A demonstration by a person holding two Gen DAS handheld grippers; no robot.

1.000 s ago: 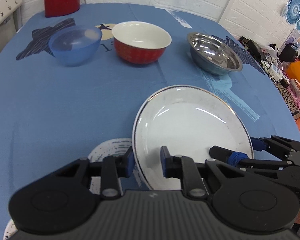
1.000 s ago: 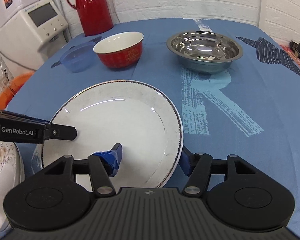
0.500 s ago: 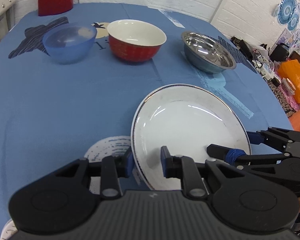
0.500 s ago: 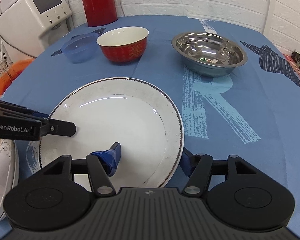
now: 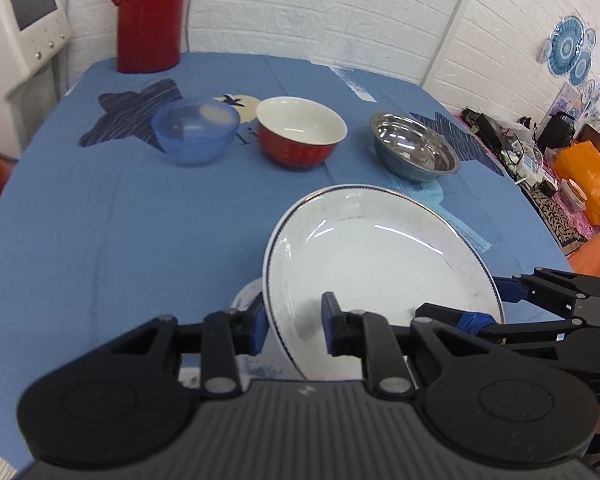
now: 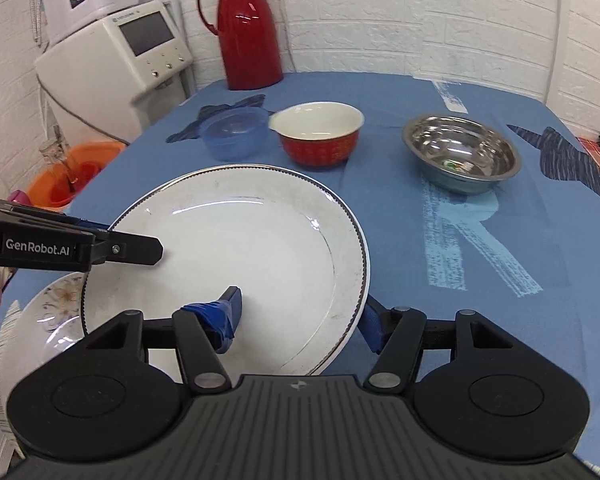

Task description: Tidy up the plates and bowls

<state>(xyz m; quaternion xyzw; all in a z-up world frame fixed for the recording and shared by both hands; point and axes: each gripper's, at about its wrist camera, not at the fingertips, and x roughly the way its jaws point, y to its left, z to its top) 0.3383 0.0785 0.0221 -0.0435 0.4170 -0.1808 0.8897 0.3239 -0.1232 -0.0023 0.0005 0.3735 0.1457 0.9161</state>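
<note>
Both the left gripper (image 5: 291, 322) and right gripper (image 6: 300, 316) clamped the white plate (image 6: 244, 264) by opposite rims, face up, tilted, nearer than the red bowl (image 6: 318, 134).

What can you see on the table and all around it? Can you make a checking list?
Surface: blue tablecloth with star and letter prints.
Job's things: white plate held by both tools; floral plate partly under it; blue bowl, red bowl and steel bowl in a row, apart.
Clutter: red thermos at the far edge.
Grippers: left tool and right tool each clamp the plate's rim.
Cables: cords on the wall behind the white machine.
Surroundings: brick wall, orange bucket.
</note>
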